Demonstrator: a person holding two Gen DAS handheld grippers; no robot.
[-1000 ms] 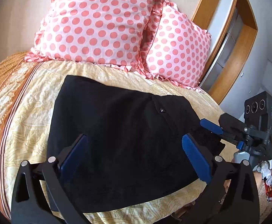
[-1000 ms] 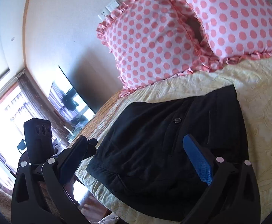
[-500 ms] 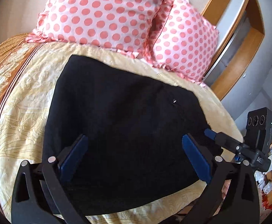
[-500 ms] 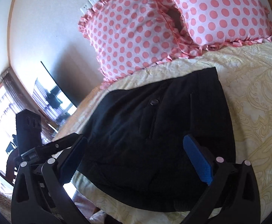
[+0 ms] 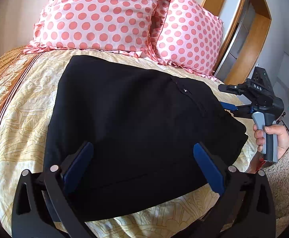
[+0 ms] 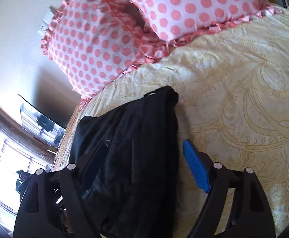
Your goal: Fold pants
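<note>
Left wrist view first: the black pants (image 5: 136,130) lie folded into a broad block on the yellow bedspread (image 5: 21,119), short of two pink dotted pillows (image 5: 102,13) at the head of the bed. The left gripper (image 5: 142,164) hangs over the near edge of the pants with its blue pads (image 5: 78,164) spread wide; the cloth lies under and between them, and neither pad presses on it. Off the far right edge of the pants, a hand (image 5: 273,138) holds the grey handle of the right gripper (image 5: 228,97), which points in toward the pants from the side, one blue finger just beside the cloth.

Right wrist view: the pants (image 6: 136,150) run away from the camera as a dark, thick bundle, one corner reaching toward the pillows (image 6: 124,29). The right gripper (image 6: 144,160) straddles the pants' edge, its jaws closing. Its left finger sits over the black cloth, while its right pad (image 6: 196,168) stands over bare bedspread (image 6: 243,99), apart from the pants. The edge of the bundle lies between the two pads, not yet pinched.
</note>
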